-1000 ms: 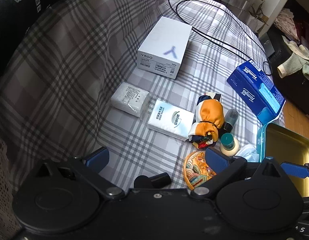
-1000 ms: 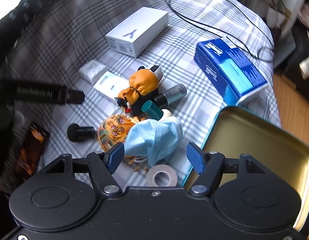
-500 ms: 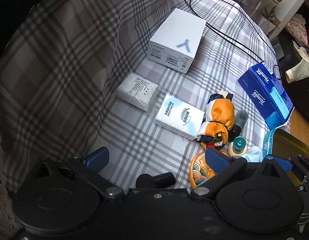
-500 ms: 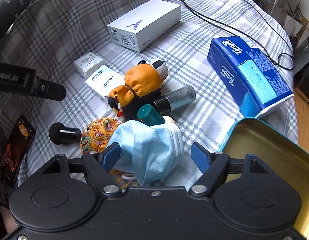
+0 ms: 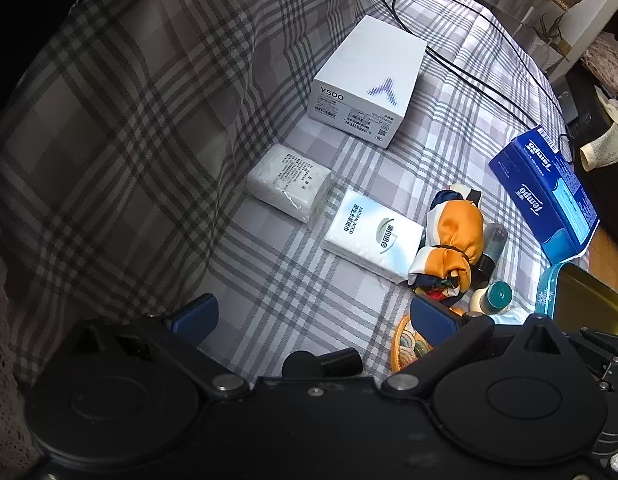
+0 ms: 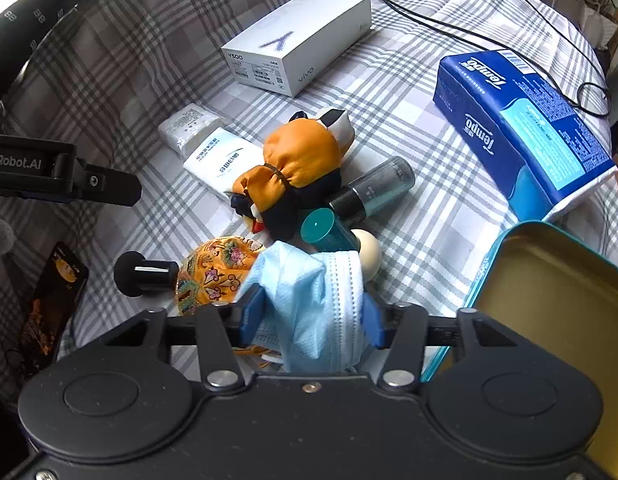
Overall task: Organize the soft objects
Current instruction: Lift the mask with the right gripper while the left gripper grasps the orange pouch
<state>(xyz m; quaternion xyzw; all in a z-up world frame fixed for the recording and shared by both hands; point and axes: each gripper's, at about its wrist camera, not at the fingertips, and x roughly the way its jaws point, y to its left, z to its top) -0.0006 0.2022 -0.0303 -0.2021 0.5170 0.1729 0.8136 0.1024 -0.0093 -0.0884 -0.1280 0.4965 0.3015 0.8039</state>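
Note:
My right gripper (image 6: pixel 311 314) is shut on a light blue face mask (image 6: pixel 309 296), with both blue fingers pressed into its folds. Beyond it lie an orange patterned pouch (image 6: pixel 213 272), an orange and navy tied scarf bundle (image 6: pixel 297 168) and two white tissue packs (image 6: pixel 221 160). My left gripper (image 5: pixel 313 316) is open and empty above the checked bedsheet. Past it are the tissue packs (image 5: pixel 373 236) and the scarf bundle (image 5: pixel 449 240). The pouch (image 5: pixel 405 344) shows partly behind my left gripper's right finger.
An open teal tin with a gold inside (image 6: pixel 549 304) lies at the right. A blue Tempo tissue box (image 6: pixel 521 128), a white phone box (image 6: pixel 301 44), two bottles (image 6: pixel 369 192), a black capped tube (image 6: pixel 145 274), a phone (image 6: pixel 53 304) and a black cable (image 6: pixel 469 24) are on the bed.
My right gripper has closed on the face mask, which was loose between open fingers before. My left gripper has drifted a little left and back, staying open.

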